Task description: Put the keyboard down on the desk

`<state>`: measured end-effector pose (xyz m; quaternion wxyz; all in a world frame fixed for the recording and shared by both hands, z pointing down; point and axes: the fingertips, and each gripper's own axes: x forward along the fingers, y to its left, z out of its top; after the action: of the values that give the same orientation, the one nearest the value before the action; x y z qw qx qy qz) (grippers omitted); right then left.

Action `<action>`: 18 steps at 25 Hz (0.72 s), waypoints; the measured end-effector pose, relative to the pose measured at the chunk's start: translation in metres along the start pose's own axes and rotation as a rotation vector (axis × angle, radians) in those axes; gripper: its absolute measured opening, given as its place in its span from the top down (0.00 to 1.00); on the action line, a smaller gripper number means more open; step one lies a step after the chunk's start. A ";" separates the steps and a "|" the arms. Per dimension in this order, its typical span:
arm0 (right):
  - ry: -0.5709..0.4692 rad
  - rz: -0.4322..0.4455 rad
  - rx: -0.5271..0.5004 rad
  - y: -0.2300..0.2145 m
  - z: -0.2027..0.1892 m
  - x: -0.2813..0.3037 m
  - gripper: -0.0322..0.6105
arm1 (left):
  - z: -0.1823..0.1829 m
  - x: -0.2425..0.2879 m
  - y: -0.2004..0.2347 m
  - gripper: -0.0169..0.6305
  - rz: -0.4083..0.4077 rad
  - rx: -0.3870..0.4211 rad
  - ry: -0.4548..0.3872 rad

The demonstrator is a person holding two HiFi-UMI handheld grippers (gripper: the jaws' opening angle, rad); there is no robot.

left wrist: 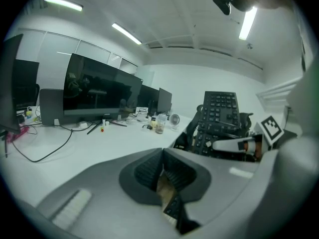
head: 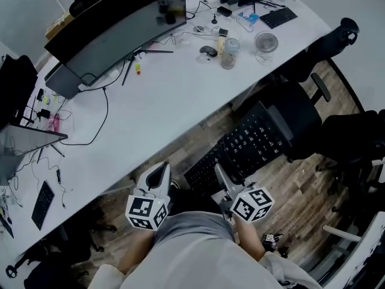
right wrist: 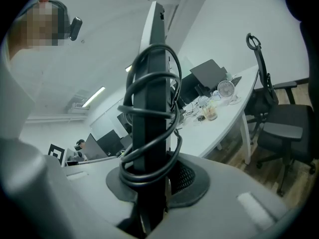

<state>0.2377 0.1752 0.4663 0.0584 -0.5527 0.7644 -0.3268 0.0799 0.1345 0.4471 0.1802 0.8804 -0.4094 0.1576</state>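
1. Head view: the keyboard (head: pixel 246 146) sits at 4 o'clock of the frame, off the counter (head: pixel 168 101) and over the wooden floor (head: pixel 301 191). Its long axis runs from 8 o'clock to 2 o'clock, alongside the counter's near edge and apart from it.
2. The right gripper (head: pixel 222 176), at 5 o'clock, has its fingers clamped on the keyboard's near end. In the right gripper view the keyboard (right wrist: pixel 152 108) rises edge-on from between the fingers of that gripper (right wrist: pixel 154 173), with its own cable (right wrist: pixel 122 172) looped round it in several turns.
3. The left gripper (head: pixel 161 172), at 6 o'clock, lies beside the keyboard's near end and apart from it. In the left gripper view the fingers of that gripper (left wrist: pixel 162 151) meet at their tips with nothing gripped; the keyboard (left wrist: pixel 222 116) shows at 3 o'clock, keys facing the camera.
4. On the counter: a wide monitor (head: pixel 114 35) at 11 o'clock, a jar (head: pixel 229 53) and a small fan (head: pixel 266 42) at 1 o'clock.
5. A black office chair (head: pixel 301 113) stands at 3 o'clock, just beyond the keyboard's far end.
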 end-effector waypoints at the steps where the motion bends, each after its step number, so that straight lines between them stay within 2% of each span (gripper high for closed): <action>1: 0.002 0.003 0.012 -0.001 -0.002 0.002 0.80 | 0.000 0.000 0.002 0.97 0.005 0.000 0.005; 8: 0.020 -0.002 0.058 -0.008 -0.002 0.024 0.80 | 0.010 0.019 0.025 0.97 0.019 0.021 0.011; 13: 0.011 0.005 0.047 -0.004 0.018 0.039 0.80 | 0.026 0.040 0.035 0.97 -0.014 0.001 -0.008; 18: 0.024 0.028 0.030 0.002 0.040 0.066 0.80 | 0.050 0.052 0.053 0.97 -0.010 -0.004 -0.036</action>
<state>0.2291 0.0997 0.4520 0.0623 -0.5371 0.7676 -0.3440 0.0766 0.0463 0.4351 0.1753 0.8848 -0.4084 0.1401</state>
